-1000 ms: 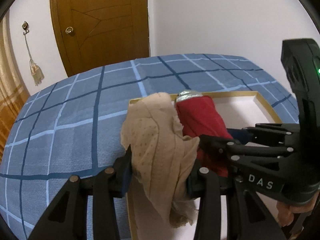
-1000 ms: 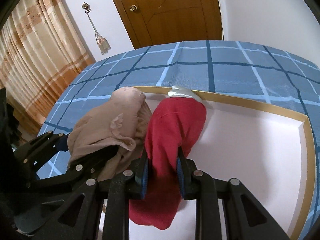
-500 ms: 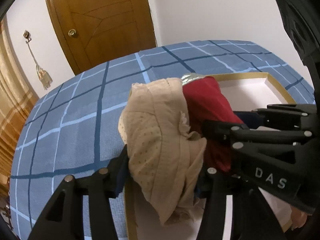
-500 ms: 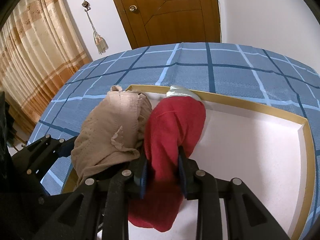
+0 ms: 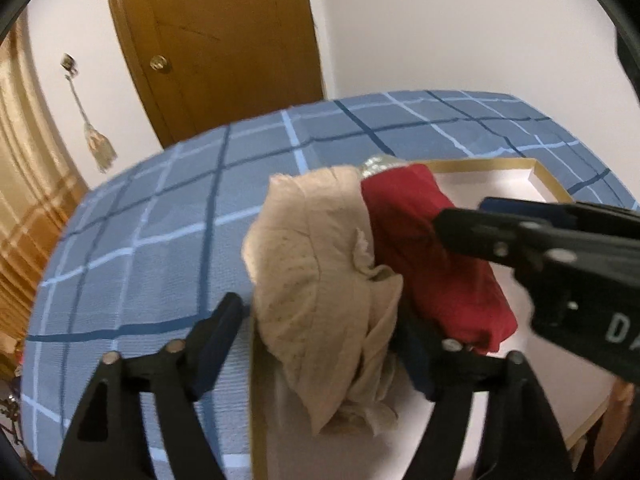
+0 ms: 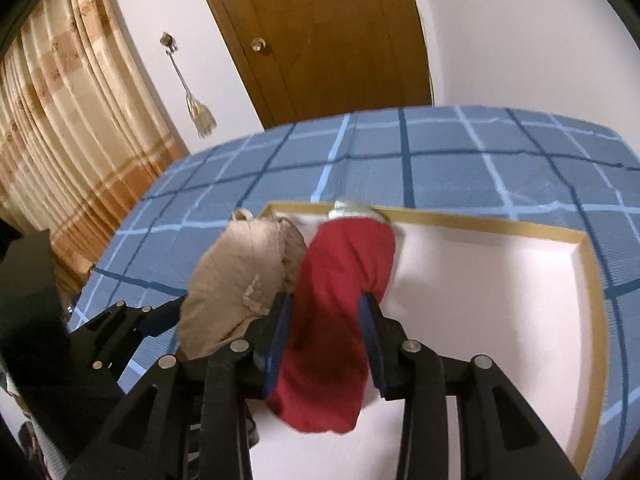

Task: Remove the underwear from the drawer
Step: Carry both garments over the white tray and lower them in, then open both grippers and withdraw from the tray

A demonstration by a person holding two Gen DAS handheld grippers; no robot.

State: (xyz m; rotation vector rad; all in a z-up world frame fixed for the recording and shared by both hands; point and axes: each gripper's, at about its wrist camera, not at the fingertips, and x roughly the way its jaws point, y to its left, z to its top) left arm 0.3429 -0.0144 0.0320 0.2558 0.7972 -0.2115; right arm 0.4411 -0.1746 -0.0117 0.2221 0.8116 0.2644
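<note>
Right wrist: red underwear (image 6: 340, 304) hugs drawer (image 6: 592, 280) left rim, right half bare.

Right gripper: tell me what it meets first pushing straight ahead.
The rolled red fabric garment already between the right gripper fingers; beyond it, probably the white drawer's wood-edged far wall.

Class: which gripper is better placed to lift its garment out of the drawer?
Right, probably. Both grippers' jaws have just been opening, yet the right gripper flanks the red garment closely; the left gripper gapes around the beige garment, one pad clear of it.
</note>
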